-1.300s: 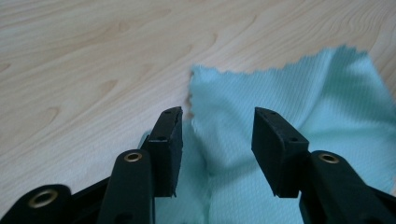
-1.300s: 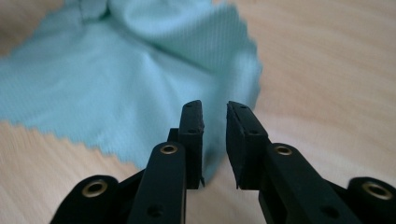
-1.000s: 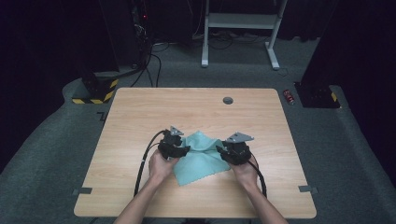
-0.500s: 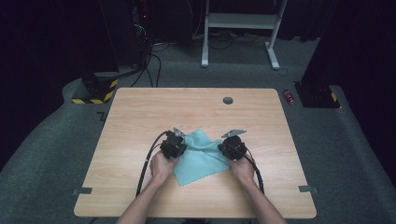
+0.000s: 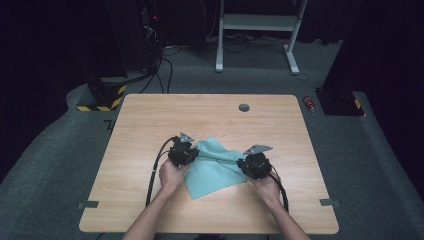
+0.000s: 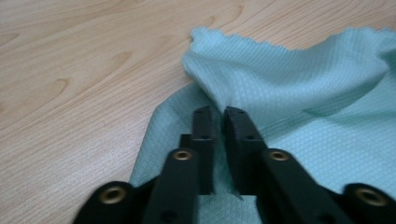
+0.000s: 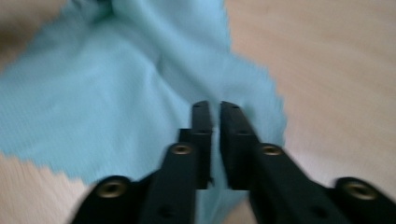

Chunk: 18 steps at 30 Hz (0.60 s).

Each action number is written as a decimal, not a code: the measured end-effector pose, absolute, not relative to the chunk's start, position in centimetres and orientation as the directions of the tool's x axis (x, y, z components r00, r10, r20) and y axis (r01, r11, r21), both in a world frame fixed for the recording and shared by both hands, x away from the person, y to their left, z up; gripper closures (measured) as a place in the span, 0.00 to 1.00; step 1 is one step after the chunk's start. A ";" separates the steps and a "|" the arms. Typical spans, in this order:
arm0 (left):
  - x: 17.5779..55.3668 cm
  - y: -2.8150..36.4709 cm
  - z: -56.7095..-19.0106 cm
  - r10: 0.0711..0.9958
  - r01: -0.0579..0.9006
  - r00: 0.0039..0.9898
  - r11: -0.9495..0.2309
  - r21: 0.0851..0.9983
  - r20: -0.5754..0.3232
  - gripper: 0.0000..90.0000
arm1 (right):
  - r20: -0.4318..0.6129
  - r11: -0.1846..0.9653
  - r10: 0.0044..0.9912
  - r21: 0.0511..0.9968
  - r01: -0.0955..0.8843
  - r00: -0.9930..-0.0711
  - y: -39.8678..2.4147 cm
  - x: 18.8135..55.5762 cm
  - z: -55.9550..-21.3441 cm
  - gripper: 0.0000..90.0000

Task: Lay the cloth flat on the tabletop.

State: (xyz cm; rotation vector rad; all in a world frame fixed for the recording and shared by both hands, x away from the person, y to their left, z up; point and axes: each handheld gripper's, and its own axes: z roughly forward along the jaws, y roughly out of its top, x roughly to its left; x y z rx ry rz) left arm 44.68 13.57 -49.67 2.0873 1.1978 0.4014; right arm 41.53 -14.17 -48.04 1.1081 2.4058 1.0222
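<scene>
since half a second ago the right gripper (image 5: 255, 165) has drifted slightly outward along the teal cloth (image 5: 216, 167), and the grey plate on top of it now lies flatter; the left gripper (image 5: 182, 152) sits where it was. both sets of jaws have just been opening a little from their tightest. in the left gripper view the black jaws stand a narrow slit apart with a raised fold of cloth (image 6: 289, 88) pinched between them. in the right gripper view, blurred, the jaws are similarly close over the cloth (image 7: 116, 93), but i cannot tell whether they grip it. the cloth is a thin waffle-weave square with zigzag-cut edges, rumpled between the grippers on the pale wood-grain table (image 5: 150, 120).
</scene>
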 end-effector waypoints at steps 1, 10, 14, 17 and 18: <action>44.6 13.6 -49.7 0.850 0.644 0.522 -0.336 0.687 -0.072 0.79 | 0.024 0.436 0.758 0.725 0.533 -0.651 -13.9 41.8 -47.8 0.77; 42.9 13.7 -49.2 0.828 0.625 0.560 -0.396 0.673 -0.032 0.58 | -0.004 0.483 0.774 0.649 0.587 -0.633 -11.6 44.7 -49.7 0.74; 43.0 13.4 -50.2 0.834 0.622 0.552 -0.407 0.668 -0.005 0.60 | 0.049 0.508 0.742 0.609 0.609 -0.668 -12.2 44.8 -50.4 1.00; 42.9 13.2 -50.9 0.832 0.628 0.555 -0.420 0.655 0.001 0.61 | 0.060 0.516 0.729 0.607 0.605 -0.682 -13.0 44.0 -50.1 1.00; 42.8 13.2 -51.0 0.831 0.627 0.556 -0.420 0.657 0.000 0.61 | 0.060 0.516 0.729 0.607 0.605 -0.682 -13.0 44.0 -50.1 1.00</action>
